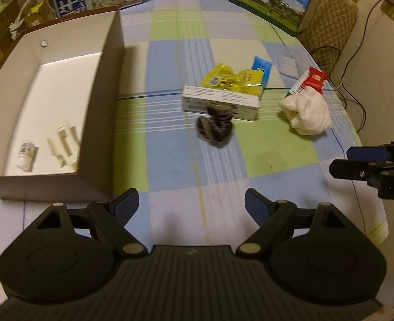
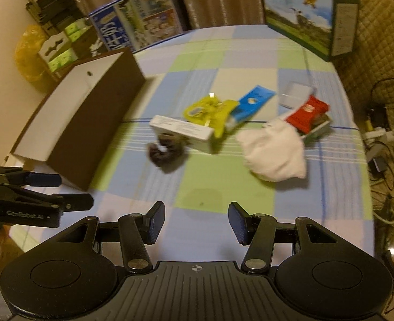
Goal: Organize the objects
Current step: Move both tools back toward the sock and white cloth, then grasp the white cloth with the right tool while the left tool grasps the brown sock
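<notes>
Left gripper [image 1: 191, 206] fingers wide apart, holding nothing | right gripper [image 2: 196, 222] same, spread and empty | dark sock [image 1: 215, 125] touching white box [image 1: 219, 99]

A checked woven cloth [image 1: 170, 53] in blue, green and cream covers the surface, matt and faintly ribbed. The open box [image 1: 111, 61] at left looks like smooth cardboard, white inside, brown outside. The yellow packet [image 1: 223, 79] and red wrapper [image 1: 314, 79] are glossy, crinkled film. The white bundle [image 1: 308, 113] is soft cloth. Both hand-held grippers, left [image 1: 191, 203] and right [image 2: 196, 223], are matt black plastic with metal pivot pins.
</notes>
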`<state>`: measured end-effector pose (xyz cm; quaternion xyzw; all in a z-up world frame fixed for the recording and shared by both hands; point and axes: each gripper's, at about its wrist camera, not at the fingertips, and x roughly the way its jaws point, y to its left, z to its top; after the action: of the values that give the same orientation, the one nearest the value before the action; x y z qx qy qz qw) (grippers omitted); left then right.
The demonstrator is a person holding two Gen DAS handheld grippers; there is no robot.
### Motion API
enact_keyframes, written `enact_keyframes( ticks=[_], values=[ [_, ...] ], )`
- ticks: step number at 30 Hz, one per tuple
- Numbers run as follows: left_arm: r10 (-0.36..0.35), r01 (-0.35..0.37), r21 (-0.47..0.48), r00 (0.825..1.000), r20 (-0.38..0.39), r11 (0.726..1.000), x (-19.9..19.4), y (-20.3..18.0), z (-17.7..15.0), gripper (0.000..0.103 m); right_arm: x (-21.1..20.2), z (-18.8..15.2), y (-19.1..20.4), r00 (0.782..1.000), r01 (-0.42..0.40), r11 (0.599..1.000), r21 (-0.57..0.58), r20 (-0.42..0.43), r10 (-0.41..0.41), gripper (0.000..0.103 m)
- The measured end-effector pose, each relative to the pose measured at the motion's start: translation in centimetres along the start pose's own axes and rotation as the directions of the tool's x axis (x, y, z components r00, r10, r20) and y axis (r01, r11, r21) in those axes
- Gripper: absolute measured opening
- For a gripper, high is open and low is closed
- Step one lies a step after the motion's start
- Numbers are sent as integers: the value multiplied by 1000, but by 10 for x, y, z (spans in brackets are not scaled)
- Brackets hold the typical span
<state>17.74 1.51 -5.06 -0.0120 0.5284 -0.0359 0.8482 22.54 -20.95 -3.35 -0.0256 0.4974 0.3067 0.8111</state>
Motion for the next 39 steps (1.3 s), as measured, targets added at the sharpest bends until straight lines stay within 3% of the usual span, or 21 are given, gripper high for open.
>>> enact_keyframes(
  ticks=[14,16,18,20,27,37,38,39],
  values=[
    [-3,3,6,1000,11,1000,21,-24,13,84,11,9,-53,997,59,996,62,54,-62,50],
    [-1,1,0,1000,10,1000,25,-24,13,84,17,12,-66,996,62,993,97,65,-69,56],
    [8,-8,-7,1000,11,1000,30,-23,14,84,23,15,-80,995,61,990,128,68,-70,77],
    [16,-16,-16,1000,11,1000,35,-22,15,84,30,18,-92,994,60,987,148,84,-73,80],
    [36,-35,-38,999,20,999,52,-19,24,84,53,32,-106,991,41,992,123,118,-56,80],
    [56,-55,-30,998,22,998,76,-19,38,84,100,40,-101,993,93,993,73,67,-98,80],
    [56,-56,-32,998,21,998,77,-18,39,84,101,39,-100,992,100,992,71,66,-105,76],
    [54,-54,-34,998,20,998,79,-17,40,84,101,37,-99,992,97,993,65,68,-102,58]
  ],
)
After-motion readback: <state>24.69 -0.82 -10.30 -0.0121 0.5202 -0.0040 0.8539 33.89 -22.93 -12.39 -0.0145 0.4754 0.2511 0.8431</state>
